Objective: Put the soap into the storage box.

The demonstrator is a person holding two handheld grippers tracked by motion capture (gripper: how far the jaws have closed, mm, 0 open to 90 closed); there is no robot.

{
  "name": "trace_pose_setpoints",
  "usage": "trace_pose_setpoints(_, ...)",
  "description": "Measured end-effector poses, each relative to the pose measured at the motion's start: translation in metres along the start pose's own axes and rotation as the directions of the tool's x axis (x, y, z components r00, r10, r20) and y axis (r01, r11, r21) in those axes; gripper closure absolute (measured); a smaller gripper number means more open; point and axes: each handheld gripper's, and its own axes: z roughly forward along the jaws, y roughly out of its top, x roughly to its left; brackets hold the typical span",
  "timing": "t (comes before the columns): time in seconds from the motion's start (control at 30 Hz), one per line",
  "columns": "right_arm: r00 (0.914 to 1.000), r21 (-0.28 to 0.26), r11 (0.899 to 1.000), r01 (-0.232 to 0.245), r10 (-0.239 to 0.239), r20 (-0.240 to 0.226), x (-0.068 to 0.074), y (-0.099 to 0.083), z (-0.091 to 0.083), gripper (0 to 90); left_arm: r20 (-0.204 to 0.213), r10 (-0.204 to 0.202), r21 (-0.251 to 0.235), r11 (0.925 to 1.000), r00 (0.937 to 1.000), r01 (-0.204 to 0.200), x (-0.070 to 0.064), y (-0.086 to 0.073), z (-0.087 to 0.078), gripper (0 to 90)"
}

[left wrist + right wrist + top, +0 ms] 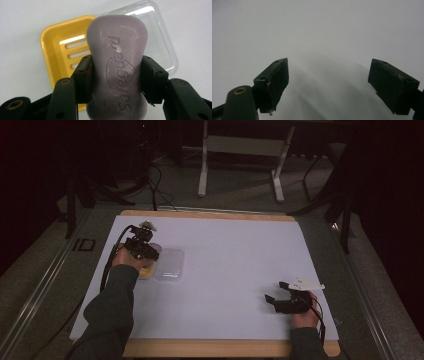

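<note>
A purple bar of soap [117, 62] with an embossed logo is clamped between the jaws of my left gripper [116, 75], which is shut on it. Below and behind the bar lies a yellow slotted soap dish [62, 47], with a clear plastic lid [155, 32] beside it. From above, the left gripper [145, 251] hovers over the yellow dish [145, 272], next to the clear lid [169, 264]. My right gripper [276, 291] rests open on the white table sheet near the front right; its jaws [328, 82] stand wide apart with nothing between them.
The white sheet [230, 265] covers a wooden board [210, 214] whose edge shows at the back and front. Cables trail from both grippers. A metal table frame [240, 150] stands on the floor beyond the far edge.
</note>
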Motion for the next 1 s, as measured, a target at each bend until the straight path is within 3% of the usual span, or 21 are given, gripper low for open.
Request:
trace_pose_setpoints(0.47,1.0,0.002,1.0,0.001,-0.001,0.001,0.0,0.0,0.0,16.5,-0.019,-0.068,0.0,0.9977,0.9975,0.068,0.015,-0.005,0.004,49.9)
trace_pose_setpoints(1.0,1.0,0.002,1.0,0.003,-0.003,0.003,0.001,0.0,0.0,16.5,-0.04,-0.099,0.014,0.995,0.9943,0.099,0.016,-0.008,0.012,49.9)
